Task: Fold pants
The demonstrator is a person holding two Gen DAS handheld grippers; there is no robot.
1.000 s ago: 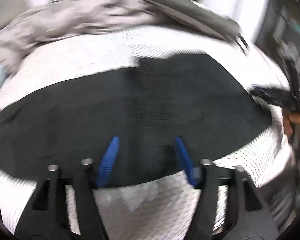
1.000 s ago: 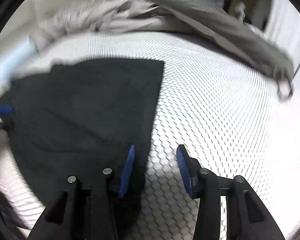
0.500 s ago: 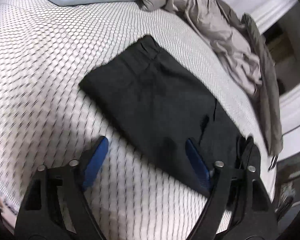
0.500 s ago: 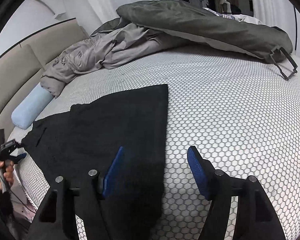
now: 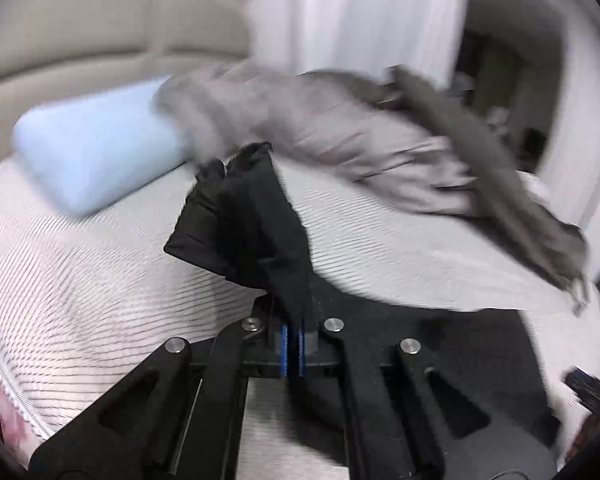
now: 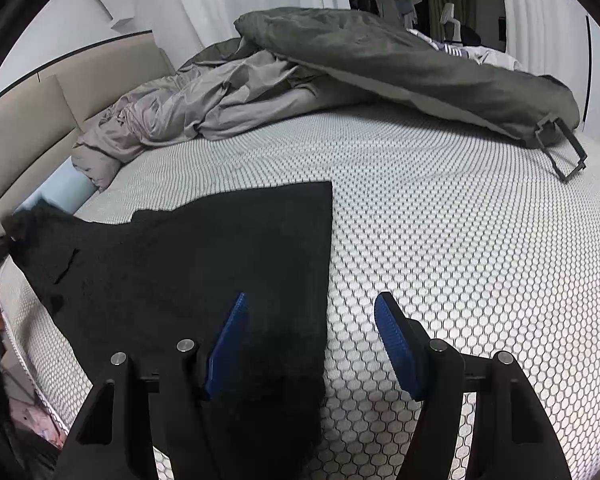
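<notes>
left gripper (image 5: 292, 344) is clamped on the black pants (image 6: 204, 264), right gripper (image 6: 312, 344) gapes empty above the cloth; carry the corner across evenly, keeping the edges aligned.

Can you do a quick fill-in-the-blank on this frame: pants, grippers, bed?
1. The left gripper is shut on the ____.
2. The right gripper has its jaws ____, holding nothing.
3. The pants are ____ in colour.
4. The pillow by the headboard is light ____.

Missing words: pants; open; black; blue
</notes>
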